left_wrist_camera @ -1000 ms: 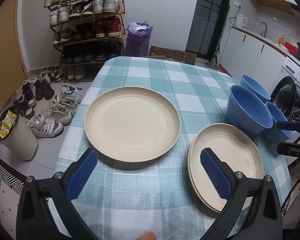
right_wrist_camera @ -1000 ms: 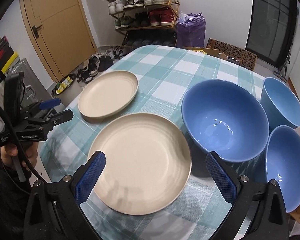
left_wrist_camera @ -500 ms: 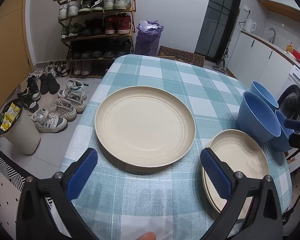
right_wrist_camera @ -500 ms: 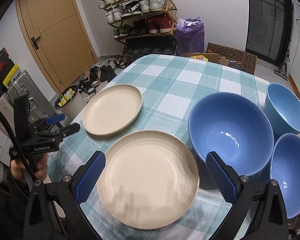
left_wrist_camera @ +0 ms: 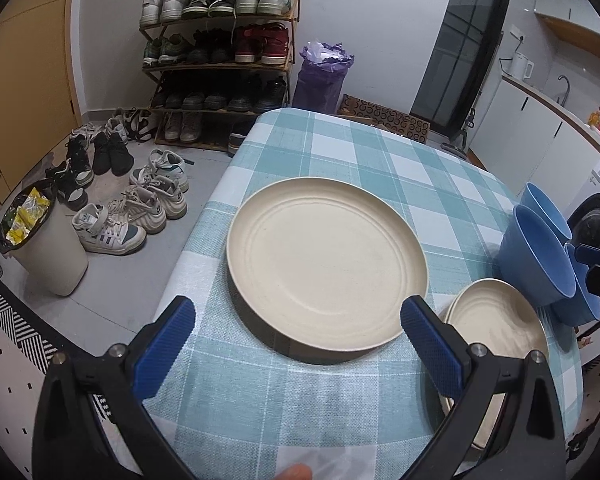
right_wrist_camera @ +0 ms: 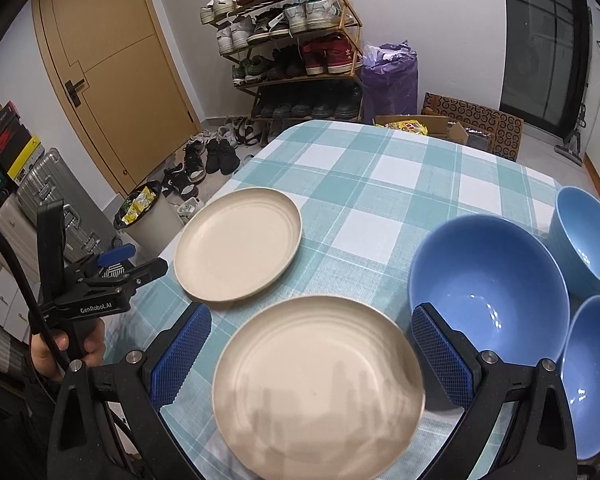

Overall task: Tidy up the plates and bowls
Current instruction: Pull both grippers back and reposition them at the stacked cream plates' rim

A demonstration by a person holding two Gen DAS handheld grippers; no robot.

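A cream plate [left_wrist_camera: 326, 264] lies on the teal checked tablecloth [left_wrist_camera: 340, 152]; it also shows in the right wrist view [right_wrist_camera: 238, 248]. A second cream plate [right_wrist_camera: 318, 376], stacked on another, lies nearer the front edge [left_wrist_camera: 496, 328]. Three blue bowls stand at the right: a large one [right_wrist_camera: 488, 276], one behind it [right_wrist_camera: 586, 236] and one in front [right_wrist_camera: 594, 368]. My left gripper [left_wrist_camera: 296, 344] is open and empty, just short of the first plate. My right gripper [right_wrist_camera: 312, 356] is open and empty over the stacked plate.
A shoe rack [left_wrist_camera: 220, 48] and loose shoes [left_wrist_camera: 132, 208] stand on the floor beyond the table's left side, with a white bin [left_wrist_camera: 40, 248] and a purple bag [left_wrist_camera: 322, 76]. Kitchen cabinets [left_wrist_camera: 540, 132] and a washing machine [left_wrist_camera: 598, 220] are at the right.
My left gripper has moved left and closer to the single plate, which now sits centred between its fingers. My right gripper has pulled back a little over the stacked plate.
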